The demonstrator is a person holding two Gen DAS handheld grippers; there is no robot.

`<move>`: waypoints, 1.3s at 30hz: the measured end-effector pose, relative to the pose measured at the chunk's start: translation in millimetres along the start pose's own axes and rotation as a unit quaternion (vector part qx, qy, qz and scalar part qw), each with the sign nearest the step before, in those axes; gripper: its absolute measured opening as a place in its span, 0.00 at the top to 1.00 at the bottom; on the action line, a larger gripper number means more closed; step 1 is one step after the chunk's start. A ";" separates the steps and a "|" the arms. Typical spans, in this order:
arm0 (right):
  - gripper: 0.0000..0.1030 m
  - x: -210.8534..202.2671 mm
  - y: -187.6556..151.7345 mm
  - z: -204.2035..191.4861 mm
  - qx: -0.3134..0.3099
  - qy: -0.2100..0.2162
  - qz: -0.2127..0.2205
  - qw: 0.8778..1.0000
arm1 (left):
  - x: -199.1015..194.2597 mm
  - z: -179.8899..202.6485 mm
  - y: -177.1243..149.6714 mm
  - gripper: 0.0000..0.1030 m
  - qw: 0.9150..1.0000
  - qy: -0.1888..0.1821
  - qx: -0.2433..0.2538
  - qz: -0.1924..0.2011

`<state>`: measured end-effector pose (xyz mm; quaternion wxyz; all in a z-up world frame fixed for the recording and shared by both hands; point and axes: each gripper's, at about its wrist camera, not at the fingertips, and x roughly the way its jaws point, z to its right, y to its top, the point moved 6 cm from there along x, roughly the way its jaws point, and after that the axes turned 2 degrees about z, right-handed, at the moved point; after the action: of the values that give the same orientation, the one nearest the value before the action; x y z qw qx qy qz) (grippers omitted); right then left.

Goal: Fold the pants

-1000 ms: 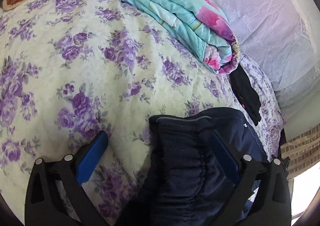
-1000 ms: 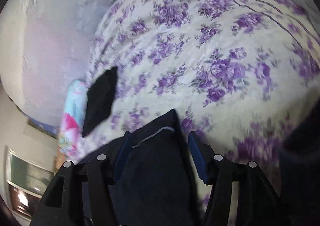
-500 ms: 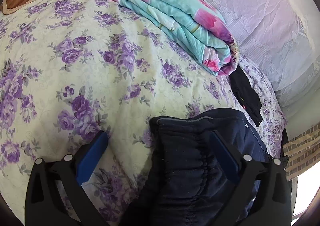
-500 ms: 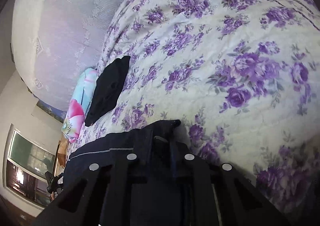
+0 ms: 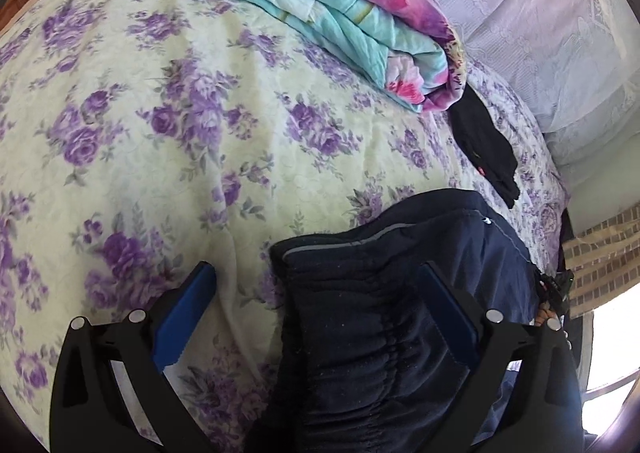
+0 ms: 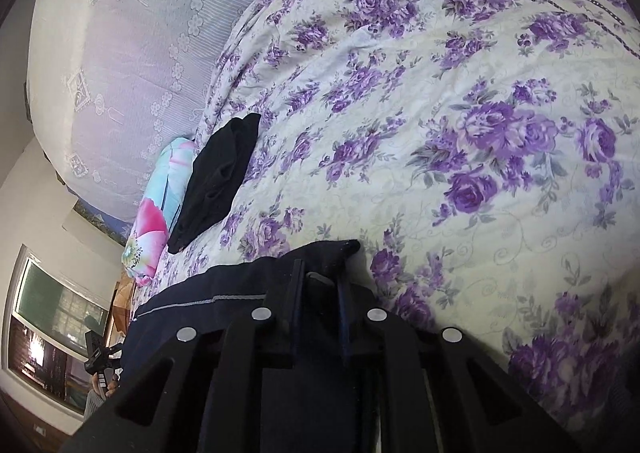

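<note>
Soft, limp dark navy elastic-waist pants [image 5: 372, 333] at lower centre: right gripper [image 6: 318, 285] pinches a waistband corner, left gripper [image 5: 316, 293] gapes.

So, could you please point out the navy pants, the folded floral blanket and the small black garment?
navy pants [image 5: 360, 333]: left wrist view, gathered waistband.
folded floral blanket [image 5: 340, 13]: left wrist view, turquoise top.
small black garment [image 6: 220, 173]: right wrist view, middle.

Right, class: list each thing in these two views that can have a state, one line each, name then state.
left gripper: open, straddling the waistband edge, not gripping.
right gripper: shut on the pants.
pants: dark navy, bunched on the bedspread, waistband gathered.
floral quilt: folded, lying on the bed.
black garment: lying loose and flat beside the quilt.
bedspread: spread out, lightly wrinkled.
</note>
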<state>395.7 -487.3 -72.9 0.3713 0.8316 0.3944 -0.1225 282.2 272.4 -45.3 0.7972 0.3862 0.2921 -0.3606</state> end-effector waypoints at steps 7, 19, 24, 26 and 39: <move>0.87 -0.4 -0.2 1.1 -0.001 -0.002 0.000 1.000 | 2.1 10.7 0.2 0.46 0.999 0.007 0.034 0.009; 0.88 1.2 -0.2 2.3 0.000 -0.003 0.000 1.000 | -28.8 5.6 2.3 0.67 0.998 -0.057 0.020 0.018; 0.87 1.1 -0.5 1.9 0.000 -0.003 0.000 1.000 | -9.5 -0.7 2.3 0.56 0.996 -0.085 -0.006 -0.007; 0.87 1.2 -0.4 2.3 0.000 -0.003 0.000 1.000 | -3.3 -2.9 6.7 0.49 0.994 -0.105 -0.025 -0.018; 0.87 1.0 -0.6 2.1 0.001 -0.003 0.000 1.000 | 11.1 21.8 -14.3 0.44 0.987 -0.138 0.020 -0.081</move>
<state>396.0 -488.0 -75.2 0.3718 0.8317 0.3930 -0.1247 281.1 244.3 -47.8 0.7904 0.3237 0.2018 -0.4794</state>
